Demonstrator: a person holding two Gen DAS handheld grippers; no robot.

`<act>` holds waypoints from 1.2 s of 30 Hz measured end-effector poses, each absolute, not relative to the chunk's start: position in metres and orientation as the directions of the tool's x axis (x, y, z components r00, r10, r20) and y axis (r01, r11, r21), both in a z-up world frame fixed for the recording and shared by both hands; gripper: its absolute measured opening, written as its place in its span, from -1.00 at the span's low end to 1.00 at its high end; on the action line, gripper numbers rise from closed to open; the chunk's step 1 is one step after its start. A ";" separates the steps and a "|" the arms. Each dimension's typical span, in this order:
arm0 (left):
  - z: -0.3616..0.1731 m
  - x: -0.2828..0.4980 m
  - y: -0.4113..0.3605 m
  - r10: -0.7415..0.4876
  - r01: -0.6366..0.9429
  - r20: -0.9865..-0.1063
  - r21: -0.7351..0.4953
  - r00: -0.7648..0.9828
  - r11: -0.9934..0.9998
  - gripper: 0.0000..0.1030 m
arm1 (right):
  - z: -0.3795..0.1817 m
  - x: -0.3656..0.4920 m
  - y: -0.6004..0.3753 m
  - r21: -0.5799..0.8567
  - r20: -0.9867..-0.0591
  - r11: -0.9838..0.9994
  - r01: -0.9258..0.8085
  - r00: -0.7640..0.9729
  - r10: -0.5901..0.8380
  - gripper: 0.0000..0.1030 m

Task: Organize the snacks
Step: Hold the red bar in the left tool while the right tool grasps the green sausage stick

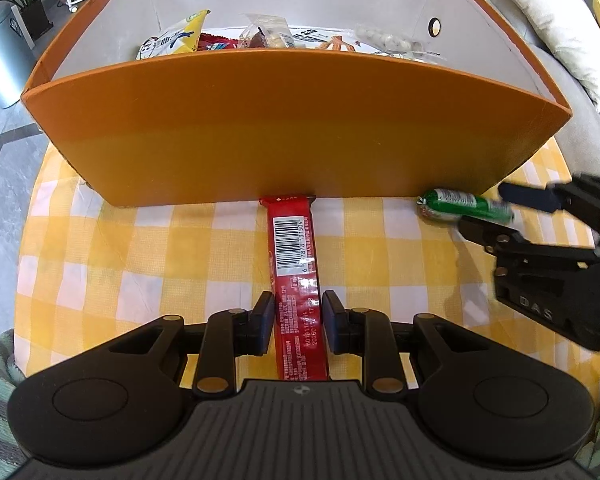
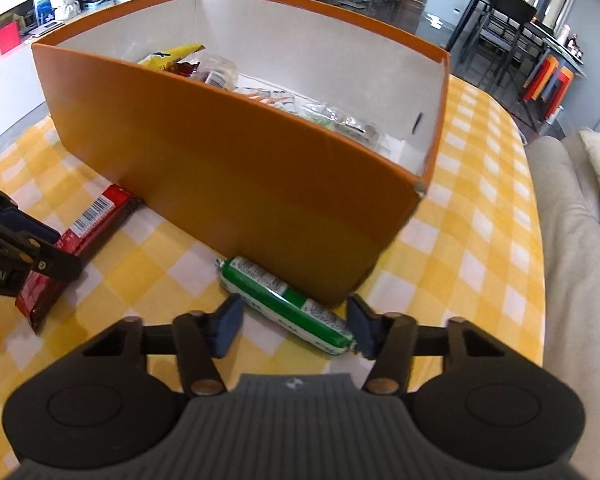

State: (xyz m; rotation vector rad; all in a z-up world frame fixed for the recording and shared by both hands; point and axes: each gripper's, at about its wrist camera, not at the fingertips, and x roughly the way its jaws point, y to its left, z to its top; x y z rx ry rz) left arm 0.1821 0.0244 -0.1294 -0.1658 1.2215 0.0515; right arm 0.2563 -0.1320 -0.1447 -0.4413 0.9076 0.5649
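Observation:
A long red snack bar (image 1: pixel 296 276) with a barcode lies on the yellow checked cloth, its far end against the orange box (image 1: pixel 284 128). My left gripper (image 1: pixel 299 322) is open, its pads on either side of the bar's near half, small gaps showing. A green sausage-shaped snack (image 2: pixel 288 306) lies by the box's near corner. My right gripper (image 2: pixel 294 330) is open with its fingers either side of it; the right pad is at its end. The box (image 2: pixel 236 168) holds several snack packets (image 1: pixel 260 38). The bar also shows in the right wrist view (image 2: pixel 80 240).
The table's yellow checked cloth (image 1: pixel 140 248) ends close behind the box. A beige sofa with a cushion (image 1: pixel 548 24) lies to the right. A metal bin (image 1: pixel 0 56) and a plant stand on the floor to the left.

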 end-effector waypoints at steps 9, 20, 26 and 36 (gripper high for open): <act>-0.128 0.181 0.025 -0.061 -0.134 -0.935 -0.115 0.350 0.984 -0.44 | -0.130 0.225 -0.131 0.031 -0.841 0.788 -0.616 0.410 0.353 -0.65; -0.126 0.176 0.031 -0.086 -0.159 -0.925 -0.155 0.370 0.975 -0.44 | -0.122 0.207 -0.133 0.088 -0.806 0.801 -0.592 0.430 0.406 -0.37; -0.123 0.181 0.033 -0.084 -0.163 -0.918 -0.158 0.388 0.974 -0.24 | -0.123 0.226 -0.123 -0.023 -0.806 0.766 -0.642 0.465 0.367 -0.23; -0.128 0.189 0.030 -0.077 -0.149 -0.922 -0.143 0.379 0.979 -0.16 | -0.144 0.249 -0.122 -0.007 -0.865 0.744 -0.668 0.377 0.330 -0.19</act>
